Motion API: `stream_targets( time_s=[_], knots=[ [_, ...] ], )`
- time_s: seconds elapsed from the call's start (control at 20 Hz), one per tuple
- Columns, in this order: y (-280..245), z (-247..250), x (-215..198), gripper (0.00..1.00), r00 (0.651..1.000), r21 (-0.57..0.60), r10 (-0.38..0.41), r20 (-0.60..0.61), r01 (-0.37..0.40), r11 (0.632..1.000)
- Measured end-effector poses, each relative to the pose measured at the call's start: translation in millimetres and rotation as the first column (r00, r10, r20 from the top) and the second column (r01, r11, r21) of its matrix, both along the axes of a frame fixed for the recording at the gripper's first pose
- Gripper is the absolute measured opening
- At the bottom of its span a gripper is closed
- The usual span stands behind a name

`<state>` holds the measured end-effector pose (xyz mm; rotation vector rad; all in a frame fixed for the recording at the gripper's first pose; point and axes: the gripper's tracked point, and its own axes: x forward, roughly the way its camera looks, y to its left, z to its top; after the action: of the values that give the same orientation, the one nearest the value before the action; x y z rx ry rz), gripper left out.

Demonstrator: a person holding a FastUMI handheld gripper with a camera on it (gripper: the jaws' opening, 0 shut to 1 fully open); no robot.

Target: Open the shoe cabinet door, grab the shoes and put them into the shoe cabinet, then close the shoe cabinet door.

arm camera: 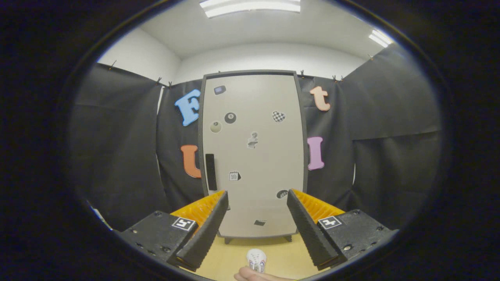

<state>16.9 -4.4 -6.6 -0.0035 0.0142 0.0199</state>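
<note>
Gripper view: fingers point(258, 195) spread wide, holding nothing, aimed at the shoe cabinet point(253, 156) standing upright on the wooden floor point(234, 261) against the black booth wall. Door shut, dotted with small stickers; dark handle point(211, 171) along its left edge. Between the fingers, low and near: a white patterned shoe point(256, 260), a hand point(258, 276) just below it.

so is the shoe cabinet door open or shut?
Shut: the door sits flush in its frame, handle untouched, beyond the open gripper.
</note>
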Motion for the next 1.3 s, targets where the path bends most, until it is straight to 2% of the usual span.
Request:
stream_targets(
  time_s=[0.25,0.5,0.75,0.95,1.1,1.25,1.3],
  knots=[
    [6.8,-9.5,23.5,0.99,0.999,-0.018,0.028,-0.030,-0.028,0.999],
    [24.2,-8.3,78.1,0.99,0.999,-0.024,0.046,-0.021,-0.046,0.999],
    [72.6,5.2,131.8,0.99,0.994,-0.026,0.111,0.014,-0.111,0.994],
    [126.7,-4.3,158.7,0.99,0.983,-0.024,0.181,-0.021,-0.181,0.983],
    [151.0,-15.6,183.6,0.99,0.985,-0.068,0.165,-0.042,-0.168,0.984],
    [160.6,-26.7,211.0,0.99,0.991,-0.054,0.119,-0.068,-0.123,0.991],
    [159.5,-27.4,220.9,0.94,0.993,-0.048,0.096,-0.067,-0.099,0.994]
  ],
)
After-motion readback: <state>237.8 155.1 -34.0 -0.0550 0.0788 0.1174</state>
